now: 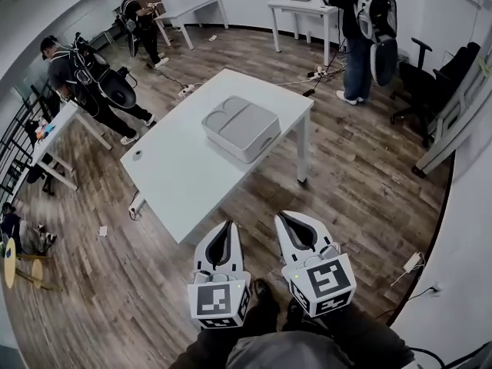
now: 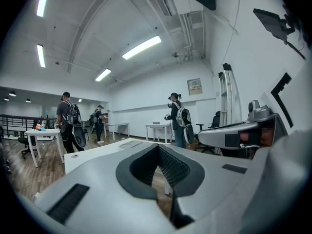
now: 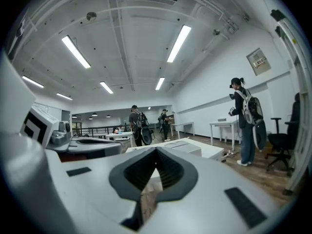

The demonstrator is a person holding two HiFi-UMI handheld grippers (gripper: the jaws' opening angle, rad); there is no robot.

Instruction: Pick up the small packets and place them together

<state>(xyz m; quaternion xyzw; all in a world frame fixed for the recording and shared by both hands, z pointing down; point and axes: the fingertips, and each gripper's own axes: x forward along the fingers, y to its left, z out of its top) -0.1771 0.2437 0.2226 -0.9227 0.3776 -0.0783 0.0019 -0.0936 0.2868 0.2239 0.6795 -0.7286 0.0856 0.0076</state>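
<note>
No small packets can be made out anywhere. The white table [image 1: 184, 167] carries only a grey lidded box [image 1: 241, 127], with two shallow recesses in its top, and a small round object [image 1: 137, 154] near the left edge. If the packets are here, they are probably inside the box or too small to see from this distance.

The box sits in the far half of the table, toward its right edge, and is squared up with the table's edges. It lies well ahead of both grippers and slightly to their left.

The left gripper [image 1: 228, 223] and the right gripper [image 1: 280, 215] hang side by side close to the person's body, over the wooden floor [image 1: 346, 198] and short of the table. Both point forward toward it. On each gripper the fingers are clenched together at the tips, with nothing between them.

The left gripper is nearer the table's near corner. The right gripper lines up more with the table's right edge, so neither is clearly closer to the box.

My reading is that the task has not started. The person must first step up to the table, and the fingers must part before any pickup.

Elsewhere in the room, other people stand at other tables, well apart from this one.
</note>
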